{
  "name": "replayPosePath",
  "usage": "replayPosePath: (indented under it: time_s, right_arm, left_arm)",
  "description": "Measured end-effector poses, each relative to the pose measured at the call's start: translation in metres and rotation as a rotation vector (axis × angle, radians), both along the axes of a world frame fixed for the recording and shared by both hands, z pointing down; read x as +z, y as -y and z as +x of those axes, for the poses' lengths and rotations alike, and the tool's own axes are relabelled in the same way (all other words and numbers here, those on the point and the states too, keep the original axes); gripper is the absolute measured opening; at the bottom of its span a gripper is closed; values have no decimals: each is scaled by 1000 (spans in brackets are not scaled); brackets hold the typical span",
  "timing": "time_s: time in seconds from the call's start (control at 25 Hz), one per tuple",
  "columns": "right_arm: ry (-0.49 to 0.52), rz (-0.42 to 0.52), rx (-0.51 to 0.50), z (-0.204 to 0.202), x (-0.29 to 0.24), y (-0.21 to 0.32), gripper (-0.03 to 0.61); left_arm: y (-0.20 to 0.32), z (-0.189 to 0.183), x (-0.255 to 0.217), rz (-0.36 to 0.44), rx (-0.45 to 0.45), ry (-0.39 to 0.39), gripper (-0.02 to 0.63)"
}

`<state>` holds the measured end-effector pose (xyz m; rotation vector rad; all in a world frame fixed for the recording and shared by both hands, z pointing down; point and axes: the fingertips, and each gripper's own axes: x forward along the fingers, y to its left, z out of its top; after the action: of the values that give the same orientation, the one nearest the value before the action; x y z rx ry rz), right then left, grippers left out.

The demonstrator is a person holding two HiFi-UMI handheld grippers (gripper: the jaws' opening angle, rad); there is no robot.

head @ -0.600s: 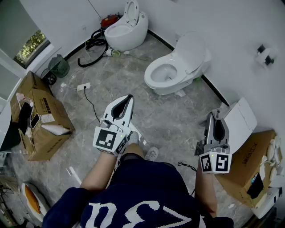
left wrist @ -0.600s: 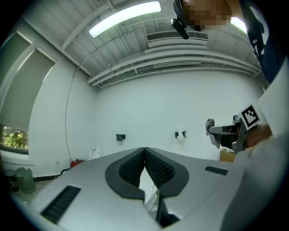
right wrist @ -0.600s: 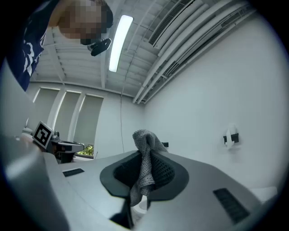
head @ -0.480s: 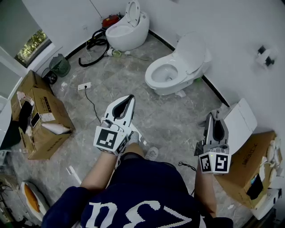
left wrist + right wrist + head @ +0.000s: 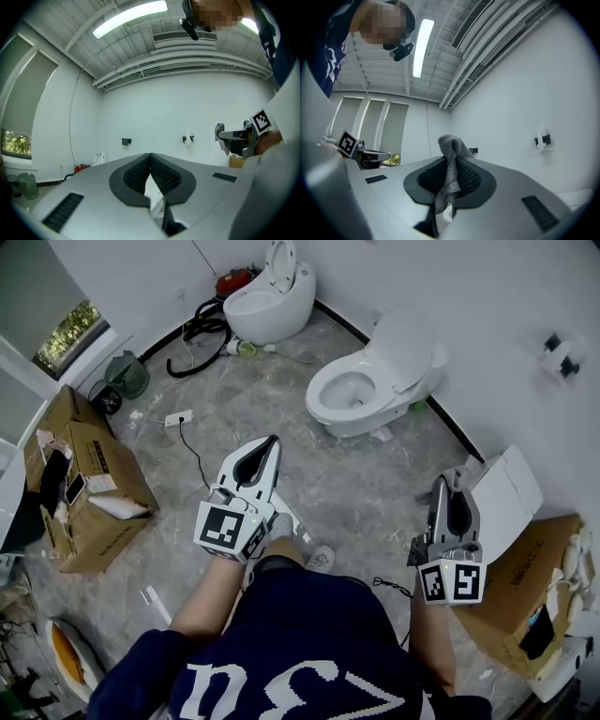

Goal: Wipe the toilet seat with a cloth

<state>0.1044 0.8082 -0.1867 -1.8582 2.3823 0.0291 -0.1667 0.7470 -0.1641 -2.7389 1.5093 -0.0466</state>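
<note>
left tongs [image 5: 150,155]: jaws together, nothing held.
right tongs [image 5: 455,484]: clamped on grey cloth [image 5: 451,152], held in the air.
toilet seat [image 5: 322,405]: well apart, ahead, lid raised.
progress: cloth in hand; approach and wiping apparently outstanding.

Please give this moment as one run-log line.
left gripper: shut, empty | right gripper: shut on grey cloth | toilet seat: no contact

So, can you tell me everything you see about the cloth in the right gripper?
The cloth is grey with a knitted, mesh-like weave. It is bunched into a narrow fold and pinched between the jaws of the right gripper. A crumpled tip sticks out past the jaws; the rest trails back between them.
</note>
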Motion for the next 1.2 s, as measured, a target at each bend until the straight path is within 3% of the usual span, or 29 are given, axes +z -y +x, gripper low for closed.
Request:
replayPosePath:
  time_s: [0.68,1.2]
  right_arm:
    - [25,-40,-33,-1,15,6,63]
    - [19,-70,34,22,20,86,63]
  left_arm:
    - [6,0,12,-32,-6,2,18]
    - [100,18,18,-44,31,-7,18]
